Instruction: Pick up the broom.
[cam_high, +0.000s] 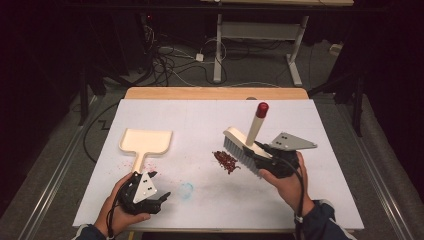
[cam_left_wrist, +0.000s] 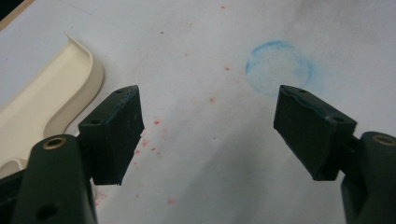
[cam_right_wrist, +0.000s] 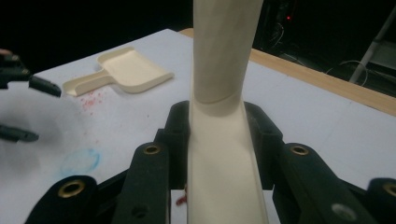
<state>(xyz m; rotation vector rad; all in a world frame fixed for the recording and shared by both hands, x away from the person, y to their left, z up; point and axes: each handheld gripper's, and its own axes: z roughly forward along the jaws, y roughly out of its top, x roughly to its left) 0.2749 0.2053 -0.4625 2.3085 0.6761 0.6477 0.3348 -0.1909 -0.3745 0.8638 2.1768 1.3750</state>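
Right tool (cam_high: 267, 159) clamped on cream plastic brush with red-capped handle (cam_high: 248, 140); bristles rest on white counter (cam_high: 210, 120) just beside small red crumb pile (cam_high: 226, 161), likely for sweeping. Left tool (cam_high: 146, 196) with jaws apart, empty, beside handle of cream plastic dustpan (cam_high: 145, 142), probably about to take it.

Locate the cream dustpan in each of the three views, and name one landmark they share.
High view: the dustpan lies left of centre on the white table, its handle pointing toward the left gripper.
Left gripper view: its rim runs along the left edge, beside the left jaw.
Right gripper view: upper left, behind the brush handle.
Shared landmark: the blue ring mark.
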